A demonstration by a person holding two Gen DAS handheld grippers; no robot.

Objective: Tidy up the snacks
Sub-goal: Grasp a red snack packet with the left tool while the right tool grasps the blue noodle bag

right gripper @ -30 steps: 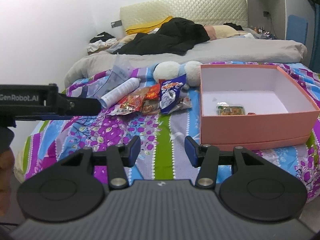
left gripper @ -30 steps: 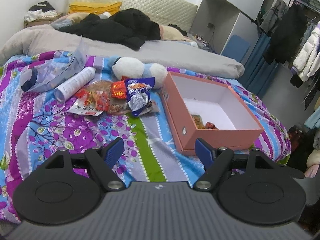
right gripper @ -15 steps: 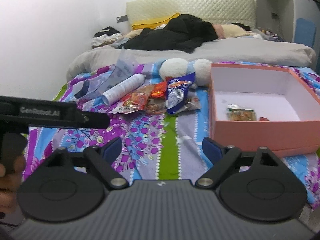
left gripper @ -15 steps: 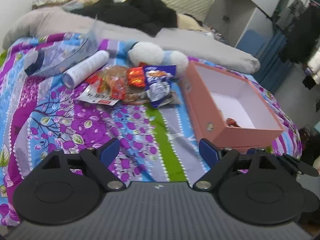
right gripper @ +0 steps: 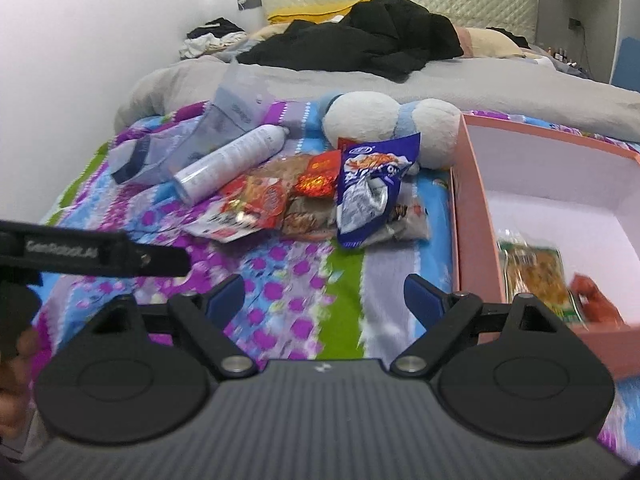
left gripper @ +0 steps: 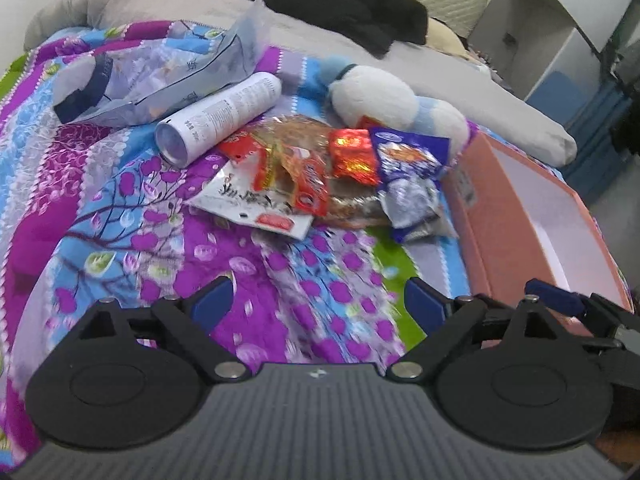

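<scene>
The snack packets (left gripper: 328, 176) are heaped on the bed's patterned quilt (left gripper: 120, 216) beside the pink box (right gripper: 476, 236), while the left tongs (left gripper: 318, 304), still widening, and right tongs (right gripper: 324, 296) are held empty, spread wide.

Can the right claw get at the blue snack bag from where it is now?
Probably yes. The right claw is open and empty, and only bare bedspread lies between it and the blue snack bag, which sits on top of the pile, so nothing blocks it.

Snack packets (left gripper: 332, 176) heaped on bedspread beside open pink box (right gripper: 476, 216), 2 packets inside.
</scene>
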